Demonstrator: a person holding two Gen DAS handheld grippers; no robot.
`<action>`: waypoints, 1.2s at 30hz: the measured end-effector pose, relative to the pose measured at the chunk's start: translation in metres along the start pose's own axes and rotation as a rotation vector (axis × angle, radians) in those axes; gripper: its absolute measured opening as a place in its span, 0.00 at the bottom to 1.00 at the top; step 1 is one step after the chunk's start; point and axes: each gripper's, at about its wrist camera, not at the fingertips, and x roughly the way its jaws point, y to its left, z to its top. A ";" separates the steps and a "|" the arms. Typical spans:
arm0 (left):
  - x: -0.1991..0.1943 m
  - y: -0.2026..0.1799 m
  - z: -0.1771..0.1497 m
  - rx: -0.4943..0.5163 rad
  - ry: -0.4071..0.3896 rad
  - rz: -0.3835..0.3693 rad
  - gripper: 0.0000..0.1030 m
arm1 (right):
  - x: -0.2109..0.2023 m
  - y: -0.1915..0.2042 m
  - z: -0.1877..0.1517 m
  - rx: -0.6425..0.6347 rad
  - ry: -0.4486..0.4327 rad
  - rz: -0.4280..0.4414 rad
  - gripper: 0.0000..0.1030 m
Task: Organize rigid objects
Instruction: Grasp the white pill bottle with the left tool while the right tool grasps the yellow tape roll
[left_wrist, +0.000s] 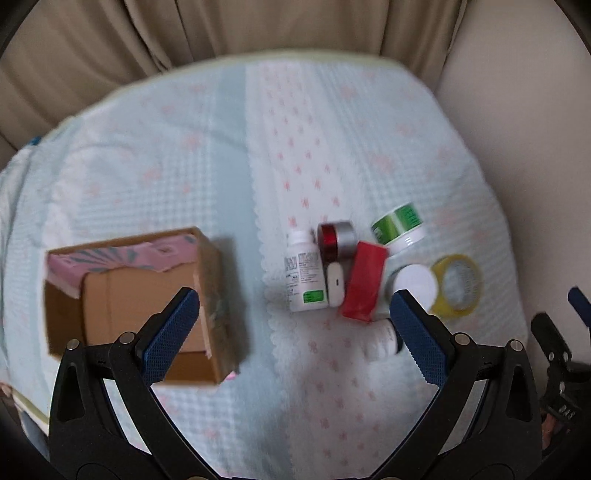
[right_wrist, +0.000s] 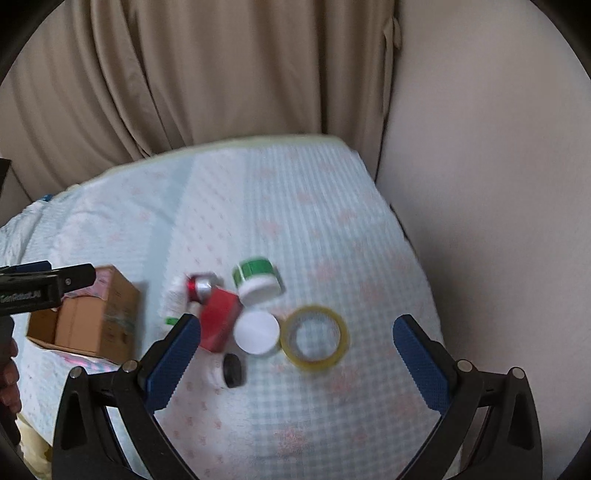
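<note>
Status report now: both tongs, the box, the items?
Left tongs open, empty. Right tongs open, empty. Cardboard box open, nothing inside seen. Tape roll, red box, jars clustered beside it.

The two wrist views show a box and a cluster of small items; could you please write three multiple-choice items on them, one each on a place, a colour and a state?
1. Where is the cardboard box relative to the cluster of items?
A. left
B. right
C. beyond

2. What colour is the tape roll?
A. blue
B. yellow
C. black

3. How is the right claw?
A. shut on the tape roll
B. shut on nothing
C. open

Answers: 1 A, the box sits left of the white bottle and red box. 2 B, its ring is yellow. 3 C, its fingers stand wide apart, holding nothing.
</note>
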 end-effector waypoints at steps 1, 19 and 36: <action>0.019 0.000 0.004 0.000 0.024 0.001 0.98 | 0.013 -0.002 -0.005 0.009 0.015 -0.003 1.00; 0.168 -0.004 0.015 0.091 0.253 0.079 0.85 | 0.173 -0.012 -0.065 0.035 0.188 -0.043 1.00; 0.214 -0.017 0.016 0.104 0.312 0.043 0.51 | 0.206 -0.015 -0.060 -0.100 0.194 -0.054 1.00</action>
